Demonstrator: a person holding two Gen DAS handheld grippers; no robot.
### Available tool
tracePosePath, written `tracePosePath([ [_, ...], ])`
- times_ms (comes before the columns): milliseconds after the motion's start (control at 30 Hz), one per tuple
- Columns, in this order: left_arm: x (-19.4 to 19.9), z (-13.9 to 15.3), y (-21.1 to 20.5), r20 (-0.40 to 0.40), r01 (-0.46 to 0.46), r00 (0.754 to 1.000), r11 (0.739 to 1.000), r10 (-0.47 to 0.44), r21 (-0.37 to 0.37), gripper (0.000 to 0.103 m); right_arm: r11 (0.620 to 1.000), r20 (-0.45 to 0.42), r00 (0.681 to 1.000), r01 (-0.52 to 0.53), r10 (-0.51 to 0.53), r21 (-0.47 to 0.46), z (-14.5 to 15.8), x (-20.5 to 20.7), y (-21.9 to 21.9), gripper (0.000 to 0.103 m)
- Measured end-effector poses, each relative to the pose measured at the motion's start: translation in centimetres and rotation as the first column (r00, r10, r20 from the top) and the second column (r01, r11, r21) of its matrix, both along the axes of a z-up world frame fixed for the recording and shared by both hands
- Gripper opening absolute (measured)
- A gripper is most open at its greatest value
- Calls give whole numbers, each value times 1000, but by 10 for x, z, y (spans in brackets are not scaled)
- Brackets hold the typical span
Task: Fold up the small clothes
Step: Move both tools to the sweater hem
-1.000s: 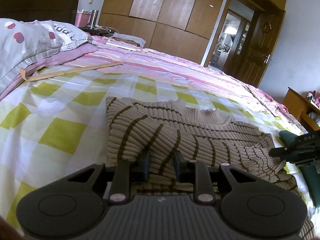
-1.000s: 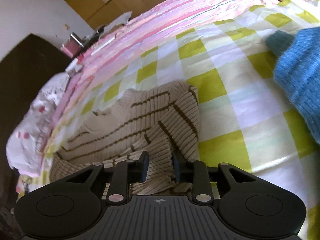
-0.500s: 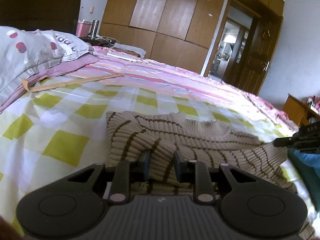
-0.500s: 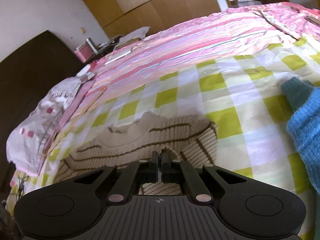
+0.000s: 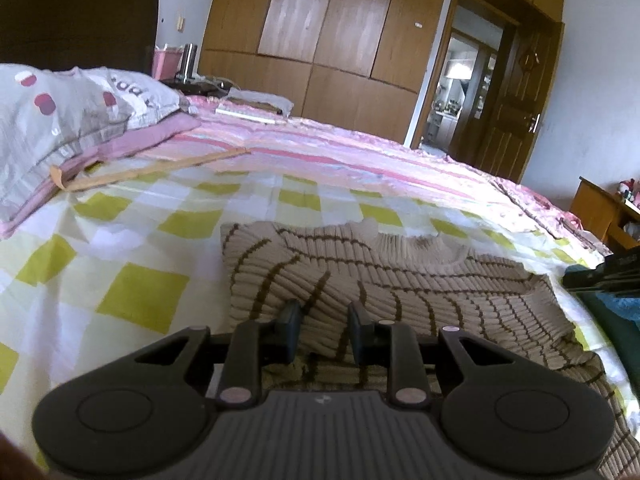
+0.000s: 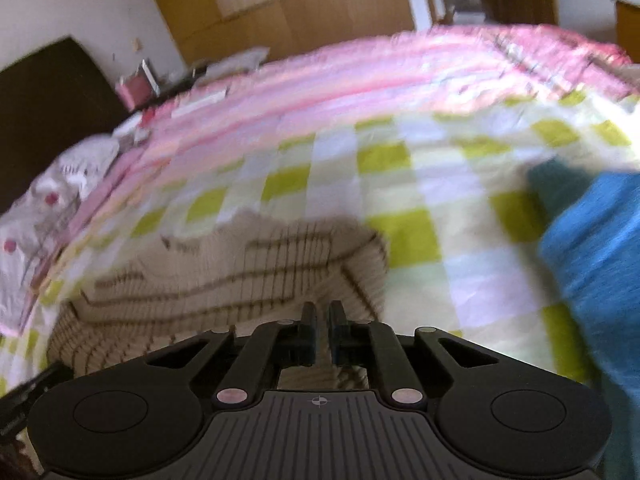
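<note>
Pinching a raised fold of the sweater (image 5: 360, 280) near its bottom-left corner, the left gripper (image 5: 324, 334) is sitting where it sat a second ago, jaws part-closed with knit bunched between them. Sweater is lying flat on the checked sheet (image 5: 140, 296), collar away from the camera, left edge well clear, pillow (image 5: 60, 120) far off at left. Right gripper's tip is poking in at the right edge, beside the blue garment (image 5: 612, 308). Switching to the right wrist view, blurred: the right gripper (image 6: 322, 334) has clamped in the last second and is just reopening slightly, jaws nearly together over the sweater's (image 6: 224, 272) right hem; whether cloth is caught, cannot tell. Probably both bottom corners are being gripped for a fold toward the collar. Open sheet (image 6: 420, 240) is lying beyond; blue garment (image 6: 600, 248) is crowding the right.
</note>
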State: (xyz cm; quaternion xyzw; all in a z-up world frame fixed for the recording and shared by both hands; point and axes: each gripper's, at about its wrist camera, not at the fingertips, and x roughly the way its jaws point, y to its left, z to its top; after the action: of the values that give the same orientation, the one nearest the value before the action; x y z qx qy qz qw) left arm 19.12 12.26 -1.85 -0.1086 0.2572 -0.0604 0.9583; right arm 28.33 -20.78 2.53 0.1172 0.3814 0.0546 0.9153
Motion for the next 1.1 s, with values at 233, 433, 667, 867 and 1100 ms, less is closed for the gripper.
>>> tracePosePath([
  [233,7,-3,1,-21,-29,999,999,29,32,32,993,56,991,-118,118,4,13,-19,30,10],
  [433,11,-7,4,-47,-20,999,999,22,43,33,992,-37,992,-120,119,-27,-19,-7,42,6],
  [667,1,-1,2,-14,-31,999,997,32,65,32,997,-16,997,-76,77,29,-16,-13,25,10],
  [867,5,-8,2,-50,-30,998,997,33,68,33,999,-31,998,-50,49,-17,-23,-15,16,7],
  [1100,-12,9,1,-48,-19,999,996,23,82,33,998,-24,998,-56,56,19,-10,-25,16,11],
])
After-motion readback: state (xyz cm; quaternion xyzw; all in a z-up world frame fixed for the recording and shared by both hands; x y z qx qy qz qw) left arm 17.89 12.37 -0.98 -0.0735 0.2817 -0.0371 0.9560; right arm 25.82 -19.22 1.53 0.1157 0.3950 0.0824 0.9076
